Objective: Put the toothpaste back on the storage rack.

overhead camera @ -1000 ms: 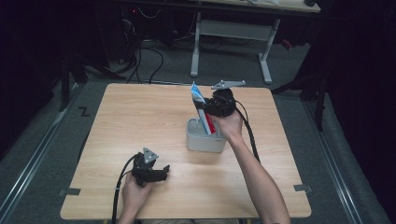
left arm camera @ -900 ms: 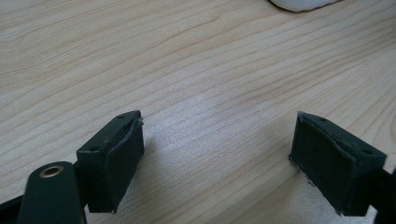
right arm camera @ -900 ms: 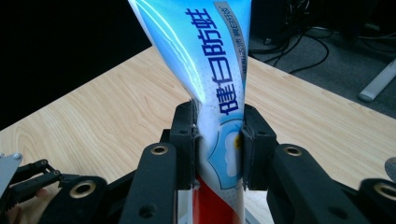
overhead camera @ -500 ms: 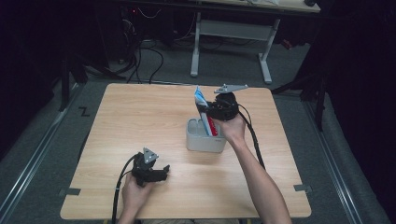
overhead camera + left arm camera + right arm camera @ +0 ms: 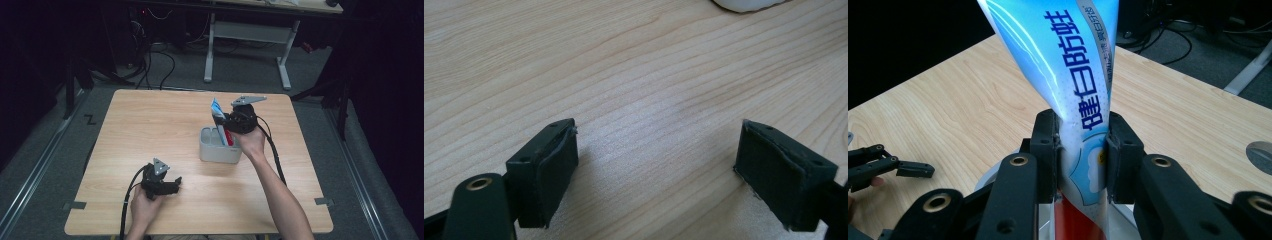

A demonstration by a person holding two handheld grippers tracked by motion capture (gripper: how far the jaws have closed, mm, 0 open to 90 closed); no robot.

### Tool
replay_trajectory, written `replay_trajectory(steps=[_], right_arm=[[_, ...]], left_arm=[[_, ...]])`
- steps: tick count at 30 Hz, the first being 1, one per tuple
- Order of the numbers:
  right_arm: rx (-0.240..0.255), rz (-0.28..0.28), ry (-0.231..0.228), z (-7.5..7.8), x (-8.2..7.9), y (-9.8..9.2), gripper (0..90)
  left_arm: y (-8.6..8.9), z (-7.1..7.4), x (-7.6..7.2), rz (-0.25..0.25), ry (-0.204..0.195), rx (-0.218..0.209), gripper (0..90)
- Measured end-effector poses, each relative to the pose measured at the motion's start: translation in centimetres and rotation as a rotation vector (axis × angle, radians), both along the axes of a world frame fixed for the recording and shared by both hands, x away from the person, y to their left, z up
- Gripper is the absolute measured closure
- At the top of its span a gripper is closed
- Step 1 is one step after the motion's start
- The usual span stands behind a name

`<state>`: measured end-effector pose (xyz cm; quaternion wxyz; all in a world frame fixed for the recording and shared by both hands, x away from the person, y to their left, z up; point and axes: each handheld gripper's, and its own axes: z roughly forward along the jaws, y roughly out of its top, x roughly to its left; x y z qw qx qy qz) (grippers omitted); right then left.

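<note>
right gripper (image 5: 223, 121) clamped on toothpaste tube (image 5: 1068, 75), tube half in grey holder (image 5: 218, 151) mid-table | not released | left gripper (image 5: 172, 186) wide, empty, near front edge

Glossy plastic toothpaste tube (image 5: 1068, 75), matt pale wood-grain table (image 5: 150, 130), smooth grey plastic holder (image 5: 212, 150)

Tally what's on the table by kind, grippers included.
Toothpaste tube: 1, blue and white, clamped in the right gripper
Grey holder: 1
Grippers: 2, left gripper open over bare table
Total: 4
</note>
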<state>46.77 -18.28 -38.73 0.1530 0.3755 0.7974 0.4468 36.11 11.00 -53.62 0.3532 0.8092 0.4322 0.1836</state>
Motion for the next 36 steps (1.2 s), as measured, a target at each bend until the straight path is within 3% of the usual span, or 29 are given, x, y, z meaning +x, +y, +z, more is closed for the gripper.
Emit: replay_trajectory(steps=[16,25,36], right_arm=[[-0.034,-0.009,0.008,-1.1,-0.6,-0.6,70.8],[-0.052,0.001,0.000,-0.9,-0.9,-0.6,70.8],[-0.040,0.009,-0.004,-1.0,-1.0,-0.3,70.8]], left_arm=[[0.0,0.0,0.0,0.001,0.000,0.000,17.5],[0.0,0.0,0.0,0.000,0.000,-0.001,17.5],[0.0,0.0,0.0,0.001,0.000,-0.001,17.5]])
